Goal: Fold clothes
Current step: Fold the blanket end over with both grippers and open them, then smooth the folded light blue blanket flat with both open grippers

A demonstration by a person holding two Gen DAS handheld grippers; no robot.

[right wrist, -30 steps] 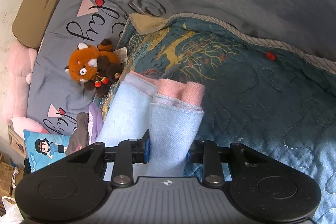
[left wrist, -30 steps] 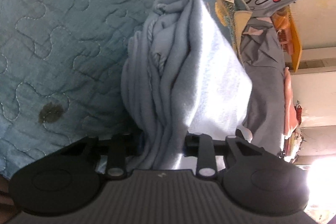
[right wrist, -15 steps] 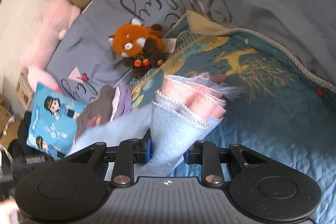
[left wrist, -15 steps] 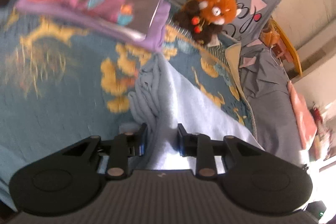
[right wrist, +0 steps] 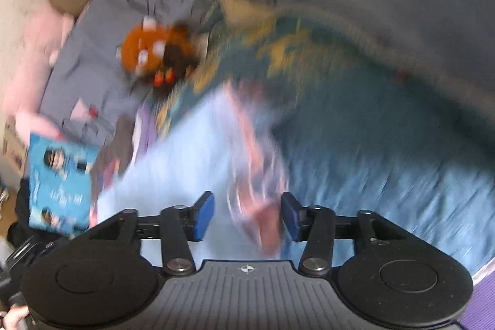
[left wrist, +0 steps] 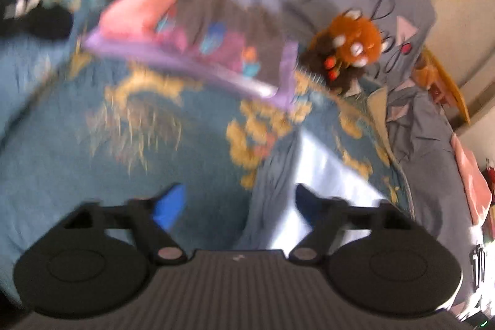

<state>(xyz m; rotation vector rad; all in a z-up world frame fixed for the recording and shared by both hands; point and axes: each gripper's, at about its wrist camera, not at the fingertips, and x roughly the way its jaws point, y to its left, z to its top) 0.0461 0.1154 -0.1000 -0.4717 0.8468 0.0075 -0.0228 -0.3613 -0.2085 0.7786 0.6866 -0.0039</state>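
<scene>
Quilted bed [left wrist: 92, 144]; both tools gape over blue cloth [right wrist: 185, 150]

Motion blur softens both views. Beside my left gripper [left wrist: 238, 206], whose jaws stand apart, bare teal quilted bedspread [left wrist: 92, 169] stretches towards the bed's near edge: I find open passage there. The pale blue towel with pink trim [right wrist: 185, 156] lies across the middle and fills the gap between the spread jaws of my right gripper [right wrist: 247, 215]. Towards the head of the bed, a folded purple-and-grey garment stack [left wrist: 201, 51], an orange plush toy [left wrist: 355, 42] and a bright blue printed cushion [right wrist: 58, 172] block the way. Bare quilt also lies to the towel's right.
</scene>
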